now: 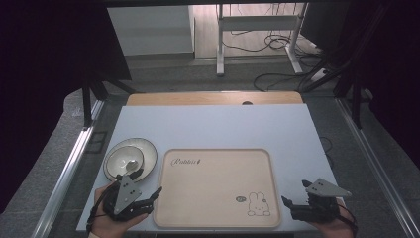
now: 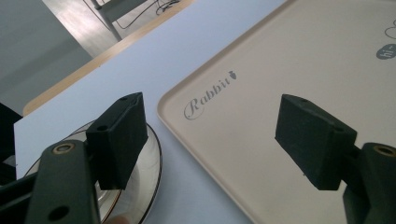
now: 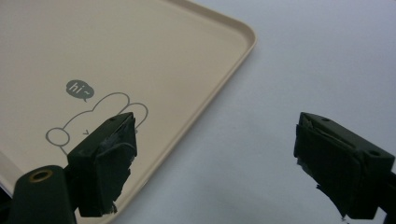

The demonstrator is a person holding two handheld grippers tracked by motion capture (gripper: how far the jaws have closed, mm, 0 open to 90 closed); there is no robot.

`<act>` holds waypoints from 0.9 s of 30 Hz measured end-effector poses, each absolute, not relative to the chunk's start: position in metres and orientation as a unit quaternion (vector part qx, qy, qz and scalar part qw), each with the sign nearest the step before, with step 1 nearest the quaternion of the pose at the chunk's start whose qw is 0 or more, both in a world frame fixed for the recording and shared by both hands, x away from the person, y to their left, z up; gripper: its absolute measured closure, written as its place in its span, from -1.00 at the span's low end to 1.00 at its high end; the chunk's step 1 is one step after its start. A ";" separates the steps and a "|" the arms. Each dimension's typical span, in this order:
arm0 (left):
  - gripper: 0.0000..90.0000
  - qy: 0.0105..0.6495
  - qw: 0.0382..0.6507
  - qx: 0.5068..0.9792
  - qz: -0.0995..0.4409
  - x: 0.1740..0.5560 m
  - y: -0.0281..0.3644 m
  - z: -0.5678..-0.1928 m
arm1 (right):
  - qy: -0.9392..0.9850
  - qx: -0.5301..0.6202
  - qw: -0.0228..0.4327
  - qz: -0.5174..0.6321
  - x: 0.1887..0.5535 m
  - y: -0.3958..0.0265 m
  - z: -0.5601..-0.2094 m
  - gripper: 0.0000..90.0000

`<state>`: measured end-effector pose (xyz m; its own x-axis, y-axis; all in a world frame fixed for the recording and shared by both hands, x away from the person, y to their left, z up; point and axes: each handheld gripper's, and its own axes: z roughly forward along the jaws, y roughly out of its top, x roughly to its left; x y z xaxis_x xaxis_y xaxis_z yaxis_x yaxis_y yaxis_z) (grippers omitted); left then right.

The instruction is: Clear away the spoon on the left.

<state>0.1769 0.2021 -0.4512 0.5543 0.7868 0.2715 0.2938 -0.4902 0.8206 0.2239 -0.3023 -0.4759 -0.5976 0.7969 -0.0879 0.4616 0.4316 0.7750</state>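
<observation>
Table (image 1: 213, 129): white top, wooden strip along far edge.
Tray (image 1: 216, 218): beige, near centre, rabbit drawing.
Bowl (image 1: 143, 151): touching tray's left.
Left gripper (image 1: 151, 197): near-left, jaws spread, empty.
Right gripper (image 1: 293, 196): near-right, jaws spread, empty.

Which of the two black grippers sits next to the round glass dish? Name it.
The left gripper: the round glass dish lies just beyond it, left of the beige rabbit tray. The right gripper sits across the tray.
</observation>
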 end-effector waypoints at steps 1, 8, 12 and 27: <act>-0.45 0.339 0.375 0.798 0.329 0.177 0.202 -0.451 | 0.815 0.386 0.228 0.368 0.224 -0.302 -0.476 -0.71; -0.45 0.341 0.374 0.798 0.328 0.178 0.204 -0.452 | 0.817 0.385 0.226 0.366 0.224 -0.302 -0.477 -0.71; -0.45 0.342 0.374 0.798 0.328 0.178 0.204 -0.452 | 0.817 0.384 0.226 0.366 0.224 -0.302 -0.477 -0.71; -0.45 0.348 0.376 0.792 0.332 0.178 0.208 -0.449 | 0.820 0.382 0.224 0.363 0.224 -0.302 -0.478 -0.71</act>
